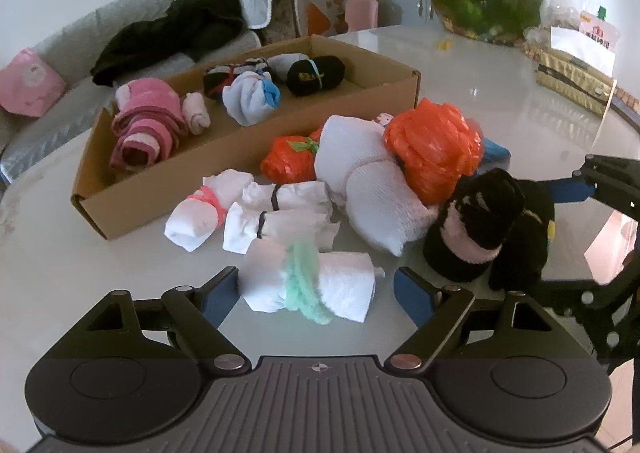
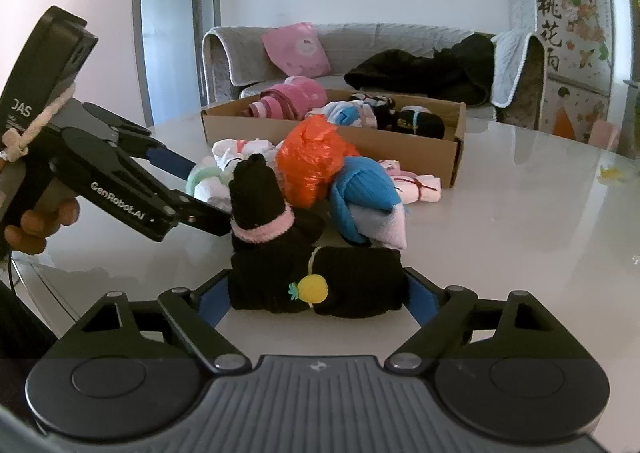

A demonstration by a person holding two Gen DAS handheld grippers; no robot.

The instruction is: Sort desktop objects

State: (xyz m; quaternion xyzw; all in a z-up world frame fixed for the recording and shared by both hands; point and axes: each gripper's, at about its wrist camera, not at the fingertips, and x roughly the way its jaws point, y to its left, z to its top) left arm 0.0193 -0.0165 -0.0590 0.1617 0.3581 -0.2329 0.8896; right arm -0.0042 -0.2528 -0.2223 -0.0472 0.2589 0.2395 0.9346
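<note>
The box sits on the surface, and some rolled-up things are already inside it: a pink roll, a small pale roll, a white and blue roll, a black and white roll and a black roll. So part of the sorting looks done.

A lot is left. Outside the box lies a pile: three small white rolls, a big white roll, two orange bags, a blue roll and a black roll with a pink band.

The left gripper has its two fingers apart, one on each side of a white roll with a green tie. There are gaps, so it does not squeeze the roll yet.

The right gripper has its fingers around a black roll with a yellow pineapple. They are right up against its ends, but I cannot tell if they squeeze it.

I think these two rolls go in the box next, and then the rest of the pile.
</note>
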